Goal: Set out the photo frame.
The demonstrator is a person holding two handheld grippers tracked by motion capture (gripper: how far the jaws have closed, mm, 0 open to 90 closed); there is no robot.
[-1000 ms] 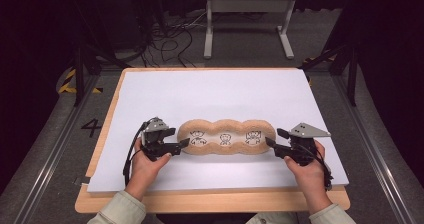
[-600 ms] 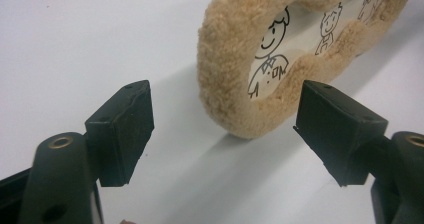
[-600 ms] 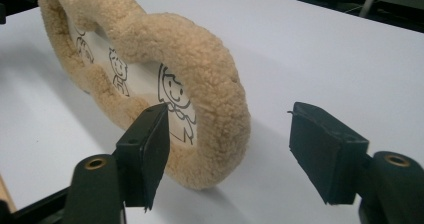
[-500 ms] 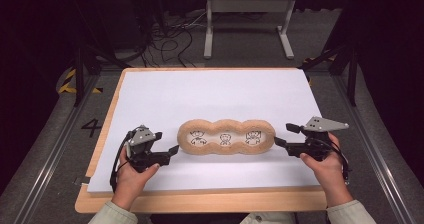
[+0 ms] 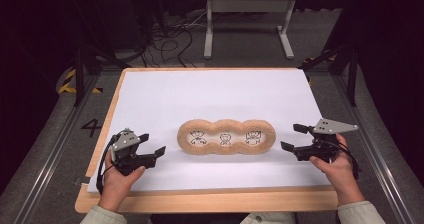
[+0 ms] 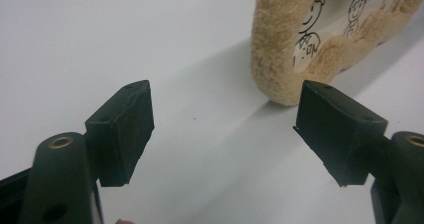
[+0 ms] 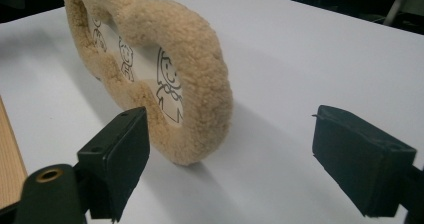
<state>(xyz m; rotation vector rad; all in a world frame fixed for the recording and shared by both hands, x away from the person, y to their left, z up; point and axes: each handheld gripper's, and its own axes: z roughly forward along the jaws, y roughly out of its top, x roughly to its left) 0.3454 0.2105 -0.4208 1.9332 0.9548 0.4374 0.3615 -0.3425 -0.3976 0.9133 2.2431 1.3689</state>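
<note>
A tan plush frame (image 5: 227, 136) with three lobes and three cartoon drawings lies flat on the white sheet (image 5: 210, 94). My left gripper (image 5: 152, 144) stands open a short way off its left end. The frame's end (image 6: 280, 49) sits ahead of the gripper (image 6: 225, 109) and to the right. My right gripper (image 5: 290, 137) is open, apart from the frame's right end. That end (image 7: 200, 59) lies just ahead of the gripper (image 7: 227, 134). Both pairs of jaws have just been opening, and nothing is between them.
The sheet covers a wooden table (image 5: 200, 201) whose front edge runs under my hands. Beyond the far edge are cables (image 5: 165, 39) and a grey metal stand (image 5: 247, 14) on the dark floor. A rail (image 5: 380, 149) runs along the right side.
Both hands have drawn outward from the ends of the plush frame, left hand to the left, right hand to the right. The frame has stayed where it was.
</note>
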